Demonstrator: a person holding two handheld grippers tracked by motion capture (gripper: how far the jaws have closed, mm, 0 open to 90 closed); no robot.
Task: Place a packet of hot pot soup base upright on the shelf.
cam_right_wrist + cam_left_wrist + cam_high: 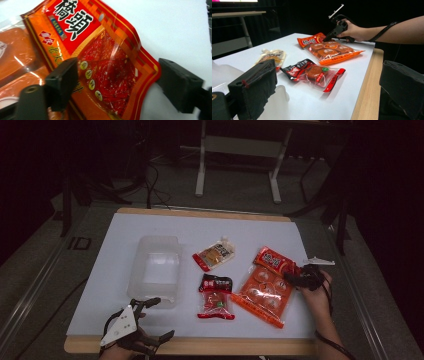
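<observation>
Red snack packet (110, 75) lay between the spread right tongs (117, 85); left tongs (324, 87) stood spread over the table (312, 105)

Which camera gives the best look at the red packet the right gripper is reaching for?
The right gripper view: the red packet sits close between the open jaws, its print legible. The high view shows the red packet small, by the right gripper. The left gripper view shows it far off, partly behind the orange pack.

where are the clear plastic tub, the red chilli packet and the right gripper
clear plastic tub (154, 270), high view, its bottom
red chilli packet (110, 65), right gripper view, its printed front
right gripper (295, 276), high view, between its fingertips
</observation>
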